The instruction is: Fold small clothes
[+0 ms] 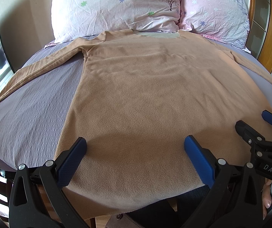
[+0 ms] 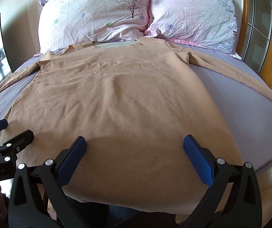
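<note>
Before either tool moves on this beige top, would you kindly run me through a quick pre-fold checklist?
1. Beige top spread flat on the bed: ok.
2. Both sleeves out sideways, left sleeve, right sleeve: ok.
3. Left tool open, above the hem: ok.
4. Right tool open, above the hem: ok.
5. Neckline clear of the pillows: cannot tell.
6. Hem fully on the bed: not ok; it overhangs the near edge.
</note>
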Tool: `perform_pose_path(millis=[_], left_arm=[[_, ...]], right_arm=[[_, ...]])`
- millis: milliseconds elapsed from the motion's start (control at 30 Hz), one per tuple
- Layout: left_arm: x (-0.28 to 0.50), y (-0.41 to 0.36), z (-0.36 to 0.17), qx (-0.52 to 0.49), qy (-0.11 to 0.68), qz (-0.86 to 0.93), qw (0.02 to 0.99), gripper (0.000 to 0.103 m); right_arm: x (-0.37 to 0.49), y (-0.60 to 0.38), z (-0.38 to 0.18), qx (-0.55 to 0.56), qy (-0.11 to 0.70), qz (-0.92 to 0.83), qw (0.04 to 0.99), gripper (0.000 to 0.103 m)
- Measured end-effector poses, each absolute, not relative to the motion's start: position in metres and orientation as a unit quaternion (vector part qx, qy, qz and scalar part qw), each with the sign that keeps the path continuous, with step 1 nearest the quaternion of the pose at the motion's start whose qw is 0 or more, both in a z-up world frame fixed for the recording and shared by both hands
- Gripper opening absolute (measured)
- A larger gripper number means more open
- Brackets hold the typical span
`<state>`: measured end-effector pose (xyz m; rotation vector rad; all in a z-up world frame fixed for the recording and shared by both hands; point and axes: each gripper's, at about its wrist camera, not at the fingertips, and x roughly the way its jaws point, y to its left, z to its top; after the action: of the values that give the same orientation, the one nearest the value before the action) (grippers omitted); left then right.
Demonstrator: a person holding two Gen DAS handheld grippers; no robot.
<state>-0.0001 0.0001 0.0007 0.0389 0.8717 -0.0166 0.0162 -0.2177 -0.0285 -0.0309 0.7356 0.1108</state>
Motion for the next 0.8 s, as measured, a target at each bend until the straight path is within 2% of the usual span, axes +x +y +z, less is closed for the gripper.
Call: perform_pose_path(millis=[267,400,500,567,633,700,733,800], left_arm=[[0.0,0.0,0.001,0.019,0.422,-0.008,0.907,0.102],[0.0,0.0,0.001,0.019,0.417,-0.009,0.908,0.102],[-0.004,-0.001,0.004,0.027,0.416,-0.013,0.909,0.102],[-0.005,0.0,0.006,0.029,0.414,-0.023,0.91,0.102],[-0.002,0.008,0.007,0.015,0.401,-0.037,0.915,0.102],[0.0,0.014,0.009,-0.006,0.376,-0.055,0.925,0.102],[0.0,0.017,0.011,-0.013,0.368,-0.06,0.928,0.102],[0.002,0.029,0.018,-0.037,0.339,-0.068,0.938,0.102]], right_arm=[[0.01,-0.214,-0.023,-0.015,0.353,0.055,0.934,0.101],[0.013,-0.23,-0.024,-0.001,0.318,0.091,0.944,0.101],[0.021,-0.284,-0.009,0.123,0.282,0.143,0.941,0.101],[0.036,-0.341,0.01,0.187,0.266,0.089,0.942,0.101],[0.051,-0.399,0.024,0.236,0.255,0.01,0.938,0.095],[0.074,-0.473,0.033,0.308,0.259,-0.064,0.913,0.074],[0.087,-0.508,0.032,0.348,0.27,-0.095,0.893,0.07],[0.104,-0.559,0.023,0.411,0.286,-0.134,0.855,0.056]])
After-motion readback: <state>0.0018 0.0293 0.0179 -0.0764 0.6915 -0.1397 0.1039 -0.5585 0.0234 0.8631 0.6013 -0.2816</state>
